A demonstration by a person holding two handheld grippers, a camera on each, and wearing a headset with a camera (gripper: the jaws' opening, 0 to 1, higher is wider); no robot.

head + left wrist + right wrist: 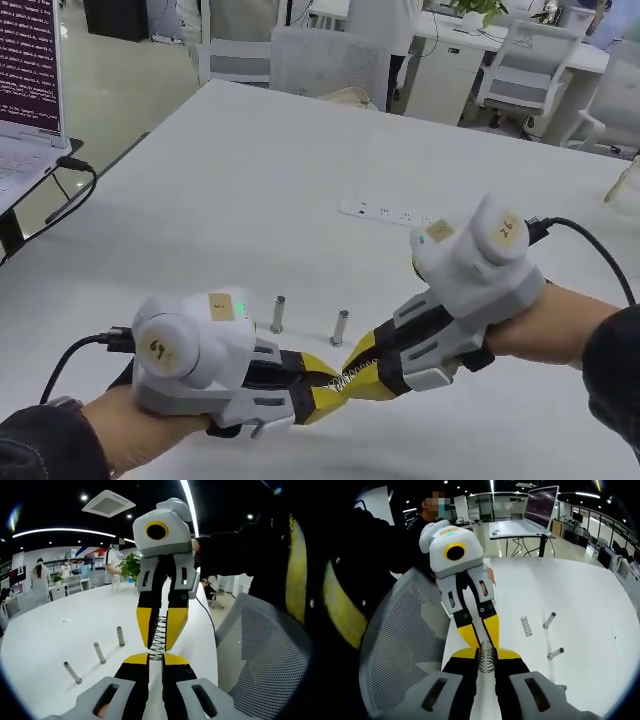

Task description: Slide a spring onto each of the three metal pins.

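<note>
White table (pixel 300 160) in an open office, laptop (pixel 25 90) nearby. Left gripper (pixel 322 392) and right gripper (pixel 362 372) both pinch one spring (pixel 345 380), two pins (pixel 277 313) just past the fingers

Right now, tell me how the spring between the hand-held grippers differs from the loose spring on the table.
The held spring is clamped at both ends by the left hand-held gripper and right hand-held gripper; the loose spring is gripped by nothing. The held spring spans the gap between the jaw tips; the loose spring rests on the table beside a pin. Both are metal coils, neither on a pin.
</note>
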